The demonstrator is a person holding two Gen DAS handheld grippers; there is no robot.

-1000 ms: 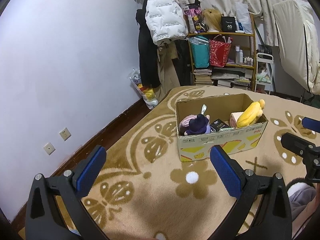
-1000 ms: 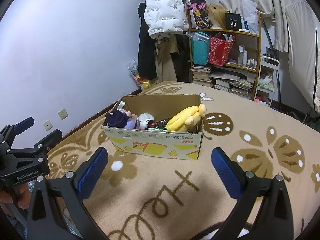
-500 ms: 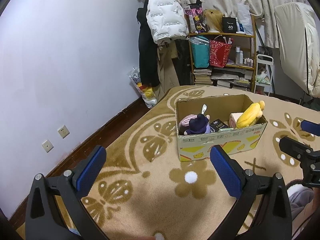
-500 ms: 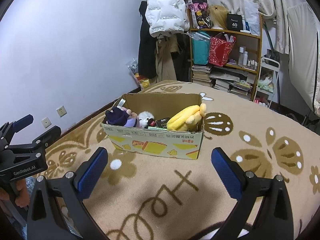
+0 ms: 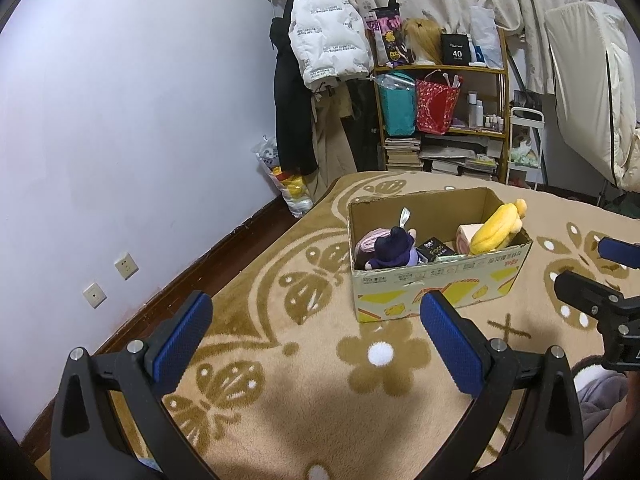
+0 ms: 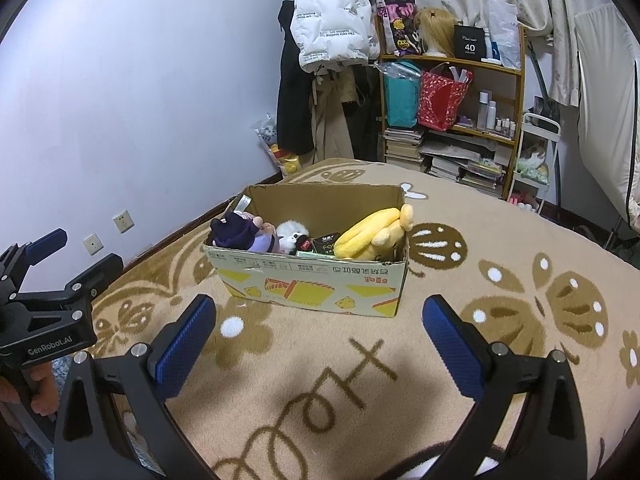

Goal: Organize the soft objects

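Soft toys sit packed in the cardboard box [image 6: 316, 280] on the patterned rug [image 6: 520, 320]: a yellow plush [image 6: 370, 232] leaning on the right wall, a purple-hatted doll [image 6: 240, 234] at the left, a white fluffy one [image 6: 290, 234] between. They look light and squashy, so a pinch across the yellow plush's thick middle should hold. The left gripper [image 5: 316, 328] hangs short of the box, jaws spread wide, empty. The right gripper [image 6: 320, 332] likewise: wide apart, touching nothing.
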